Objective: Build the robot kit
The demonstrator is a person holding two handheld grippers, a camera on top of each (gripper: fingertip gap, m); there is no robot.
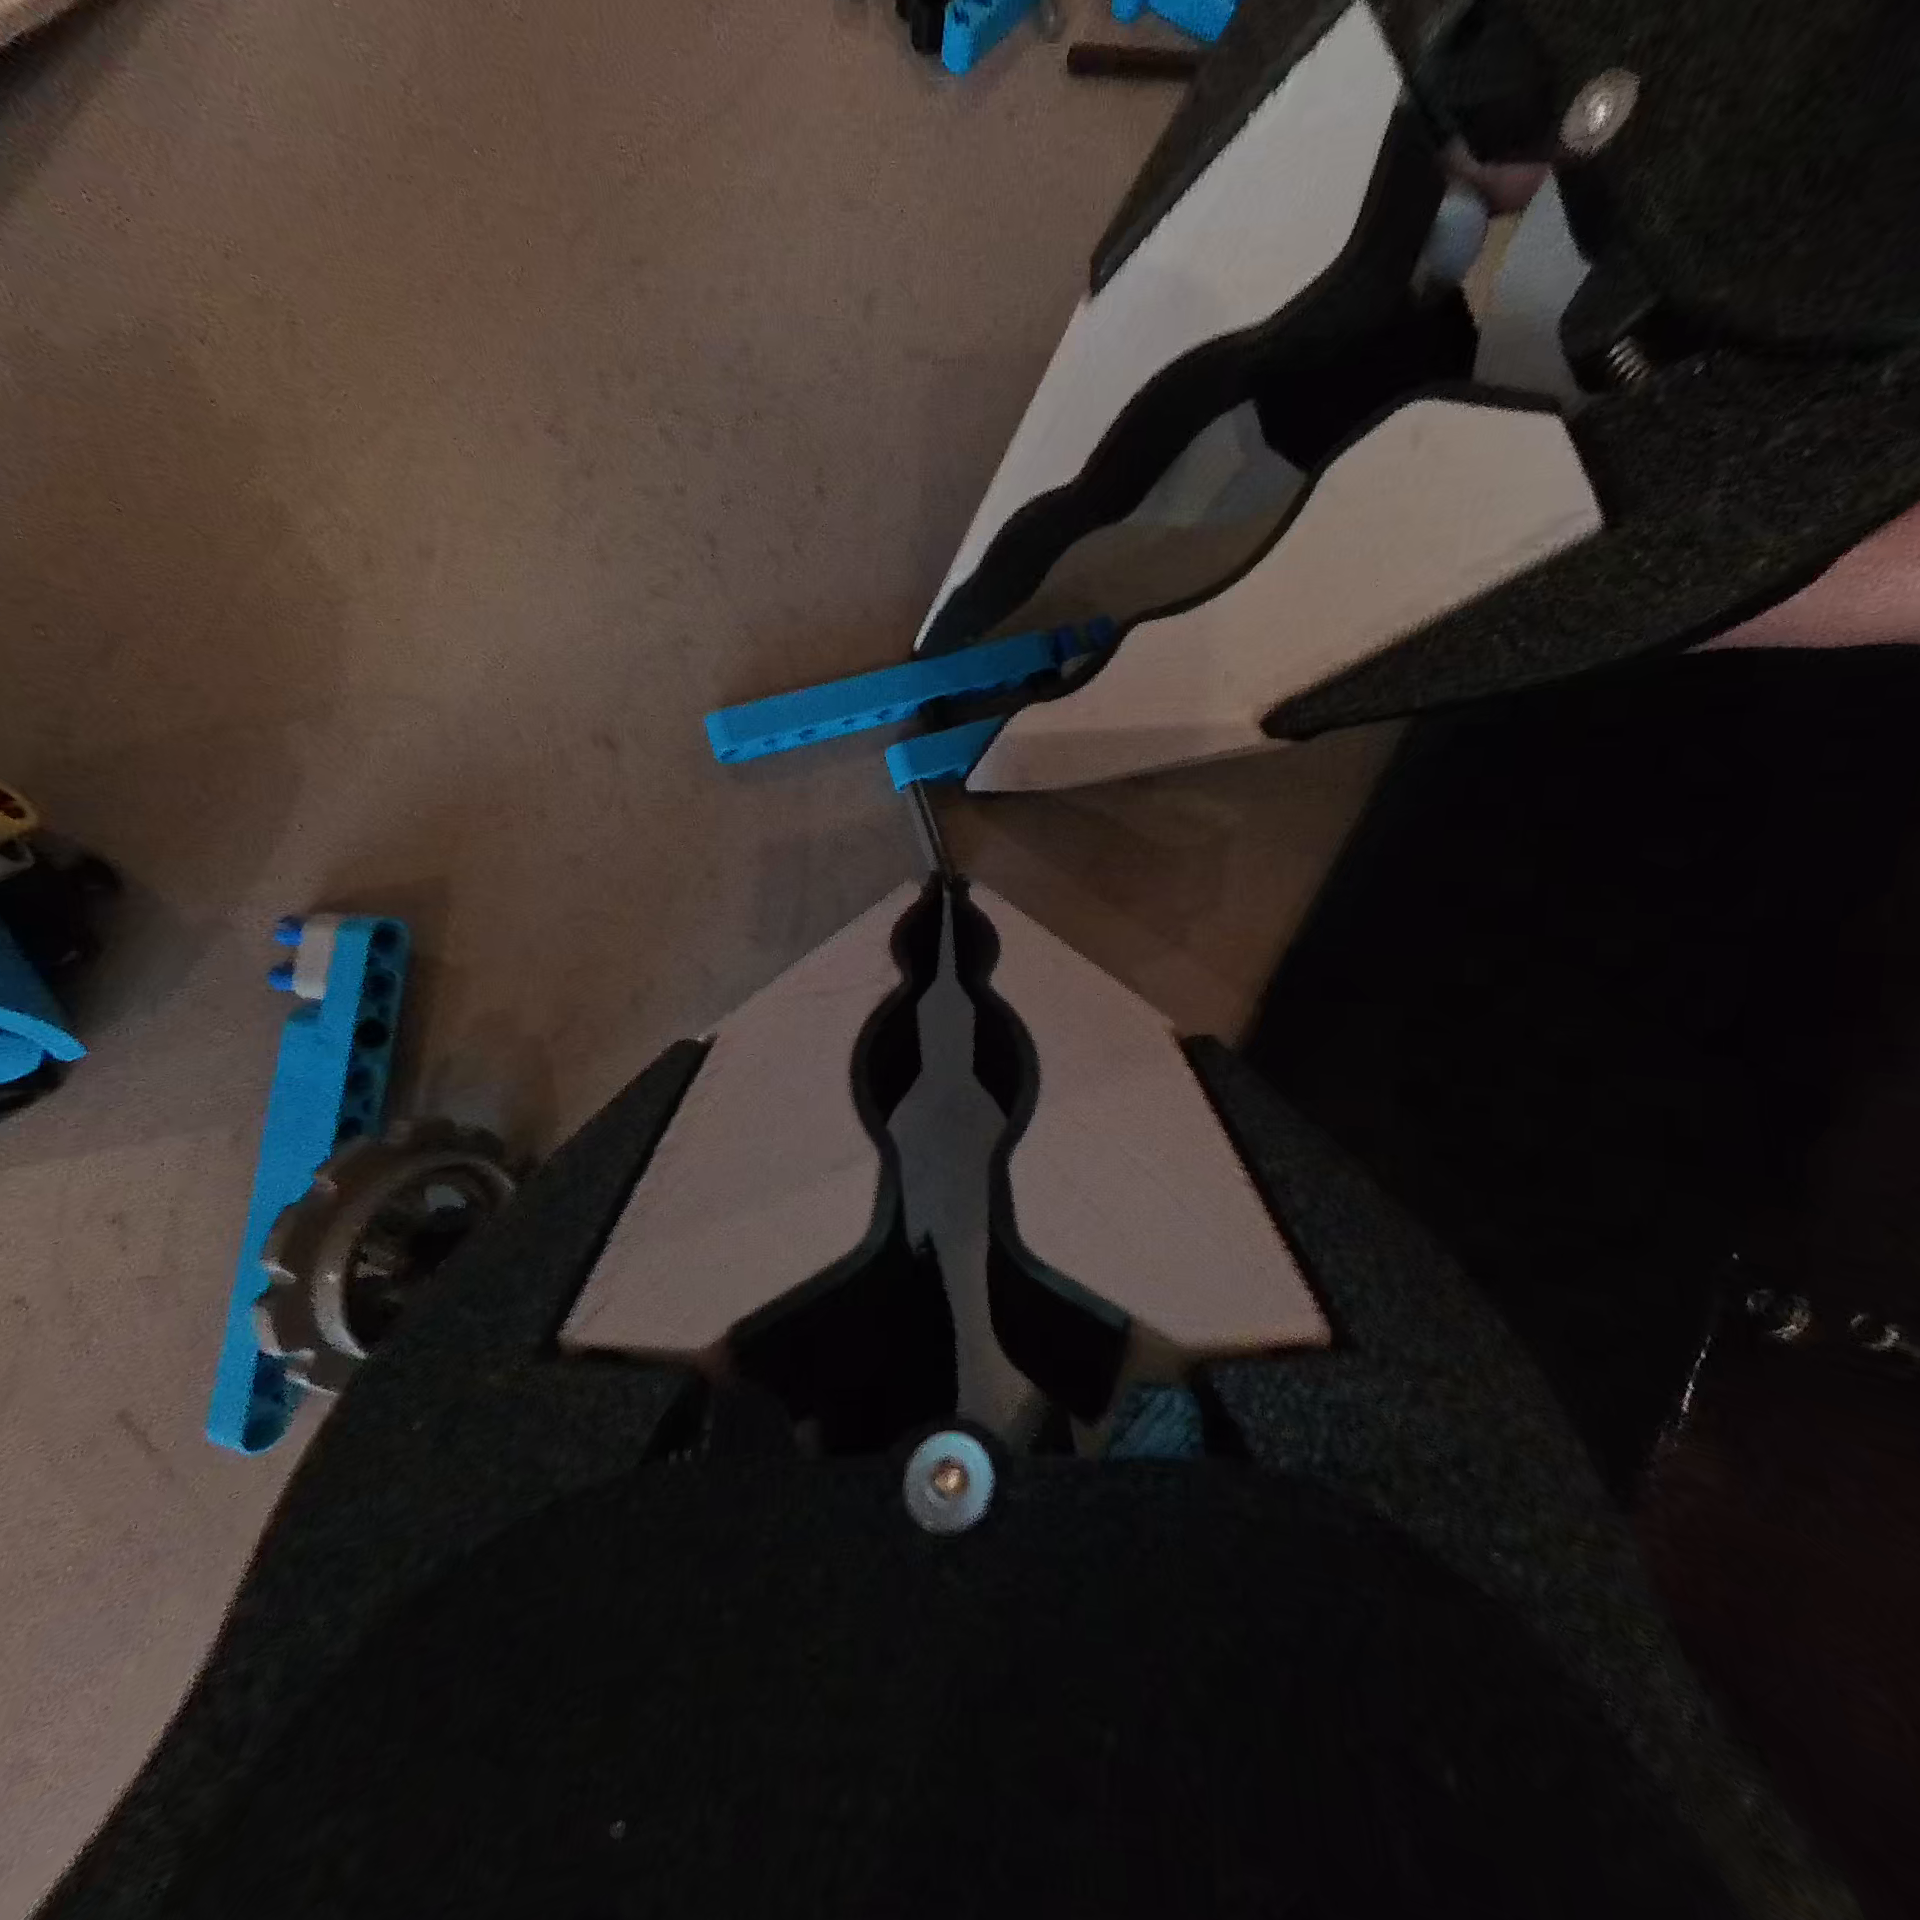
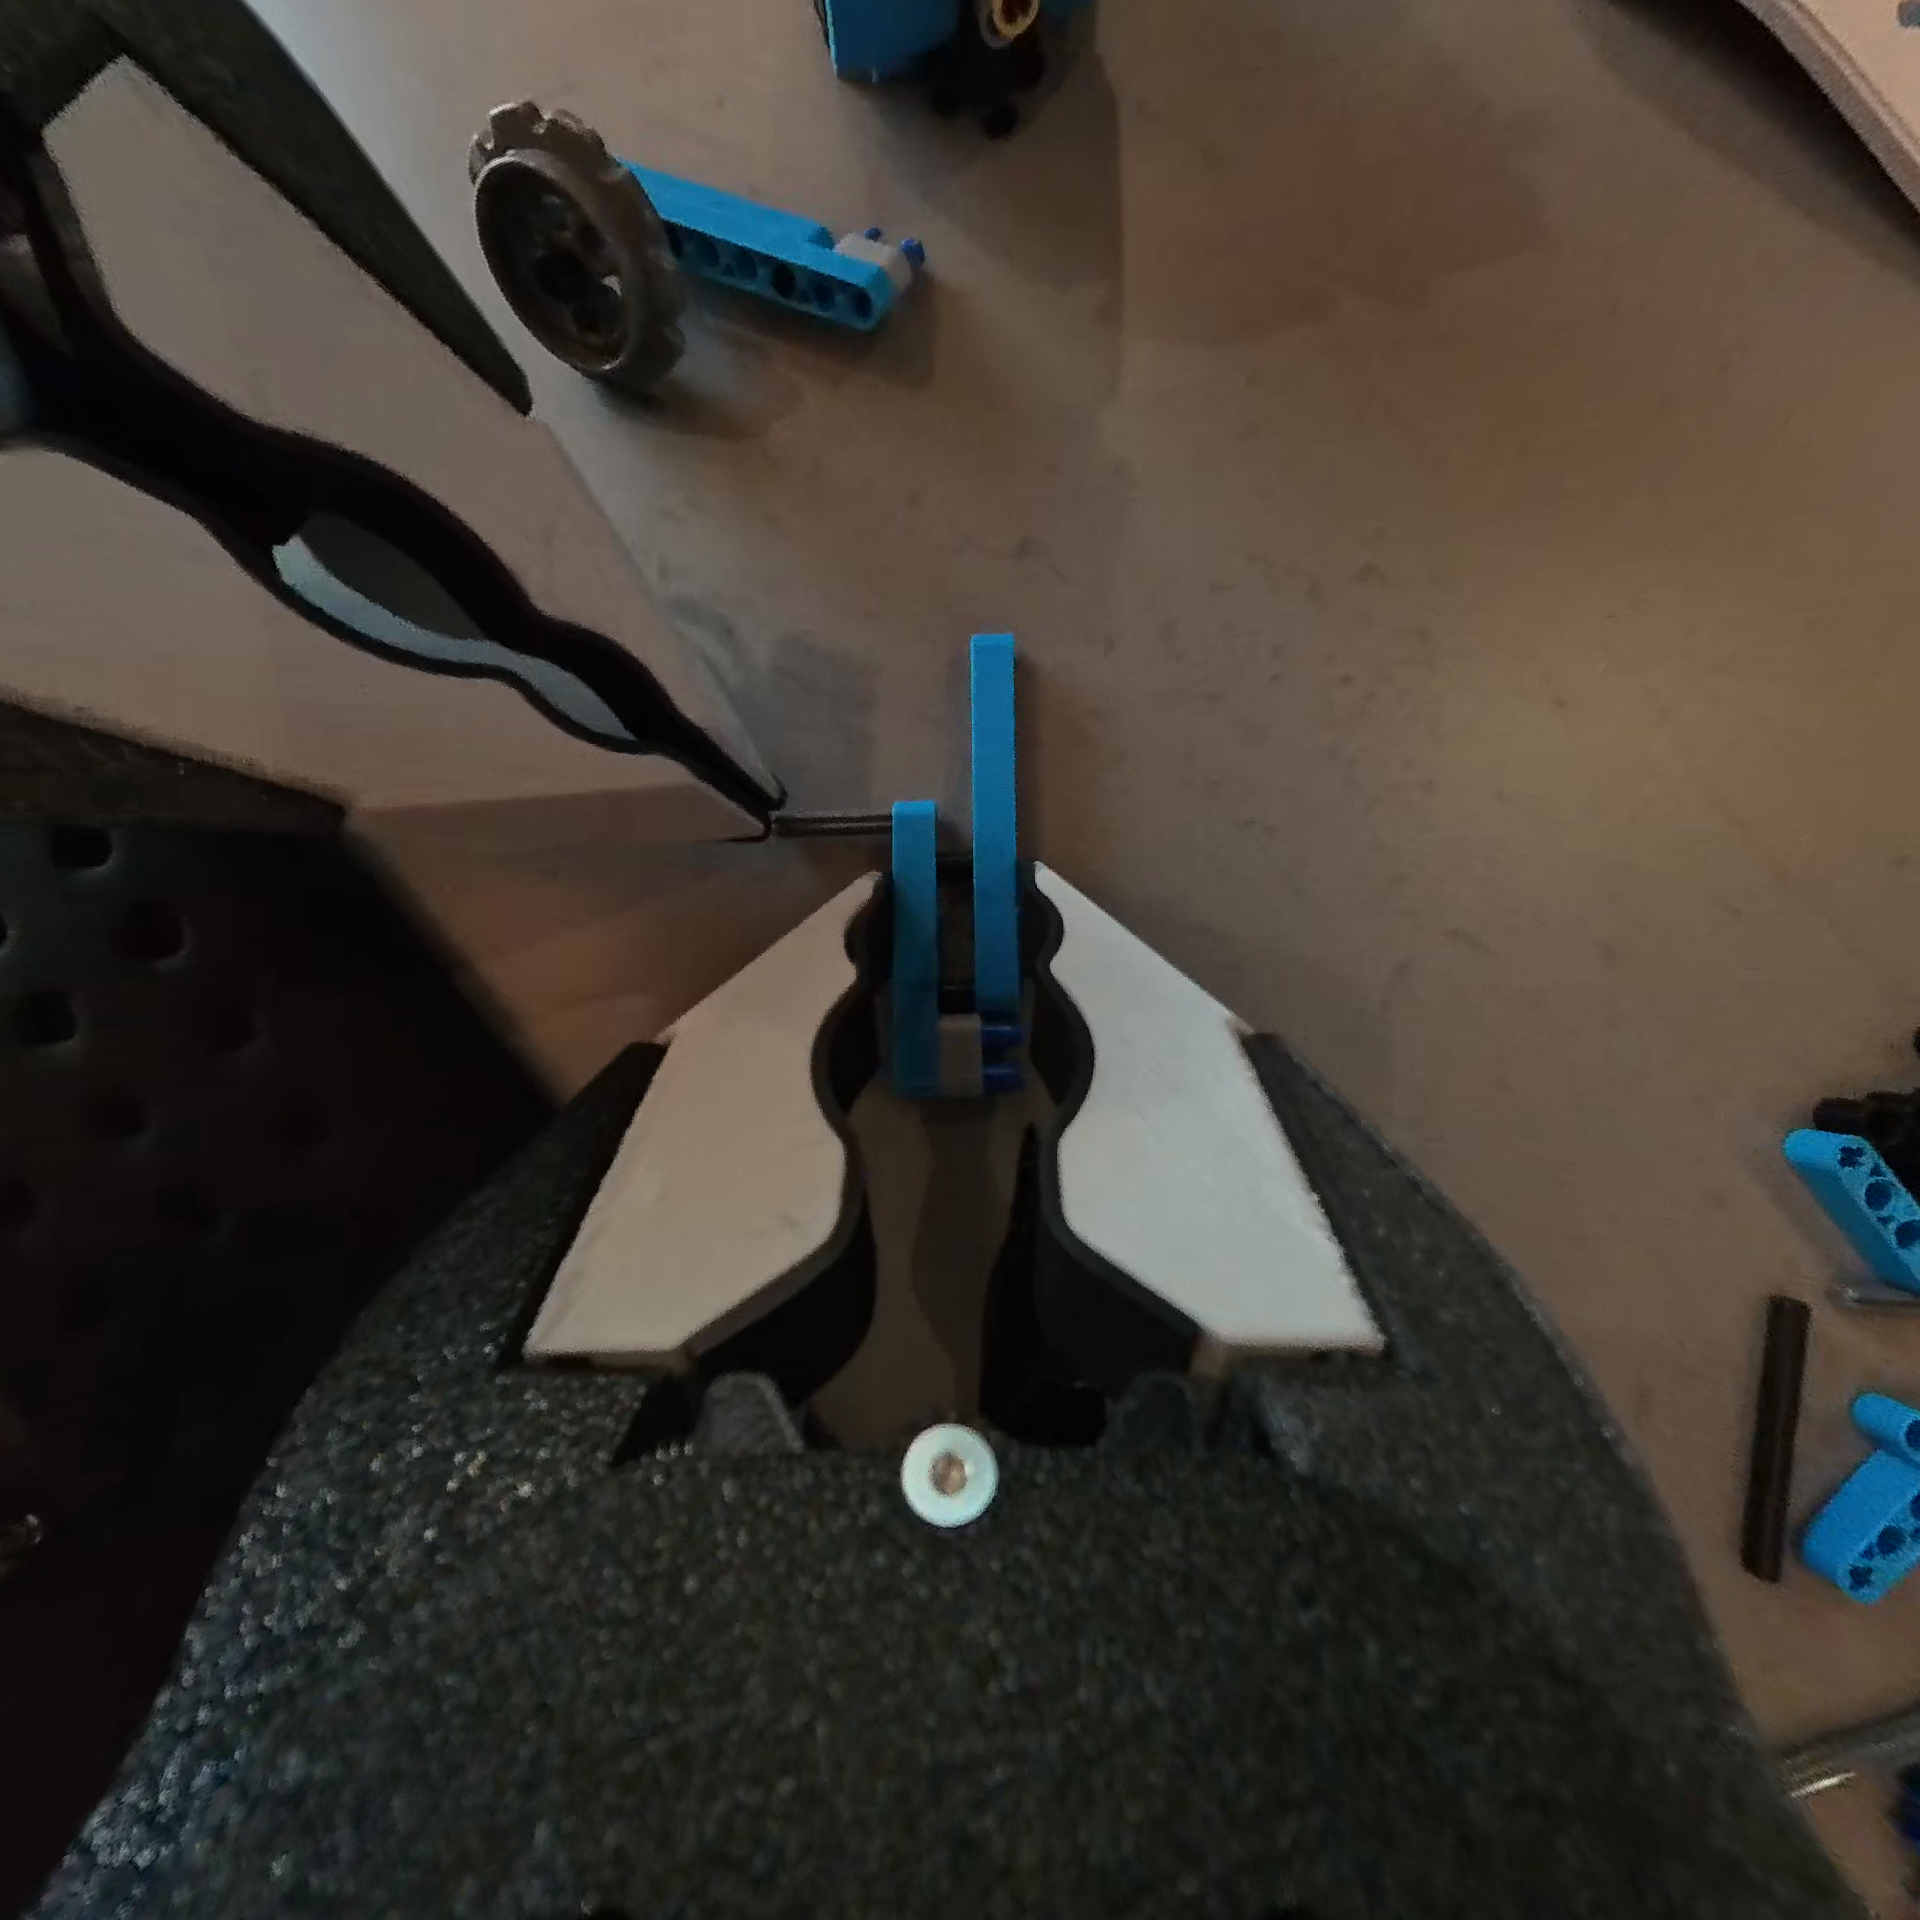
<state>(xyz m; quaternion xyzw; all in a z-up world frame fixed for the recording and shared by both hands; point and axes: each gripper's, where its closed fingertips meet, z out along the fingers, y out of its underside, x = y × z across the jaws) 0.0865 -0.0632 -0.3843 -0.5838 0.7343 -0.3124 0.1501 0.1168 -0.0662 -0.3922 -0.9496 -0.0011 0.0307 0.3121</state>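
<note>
My left gripper (image 1: 943, 883) is shut on one end of a thin black axle (image 1: 930, 831). The axle's other end enters the short blue beam (image 1: 935, 750) of a small assembly. My right gripper (image 2: 958, 883) is shut on that blue beam assembly (image 2: 992, 790): a short beam (image 2: 916, 914) and a long beam (image 2: 992, 769) joined by a grey connector (image 2: 961, 1058) with blue pins. In the right wrist view the axle (image 2: 836, 824) runs from the left gripper's tips (image 2: 769, 816) into the short beam. In the left wrist view the right gripper (image 1: 997, 686) comes in from the upper right.
On the brown table (image 1: 520, 468) lies a blue beam with a grey toothed wheel (image 1: 312, 1195), also in the right wrist view (image 2: 665, 249). Loose blue pieces (image 2: 1860, 1205) and a black axle (image 2: 1777, 1439) lie at the right. More blue parts (image 2: 914, 42) sit at the far edge. Less than 4 cm separates the two grippers' tips.
</note>
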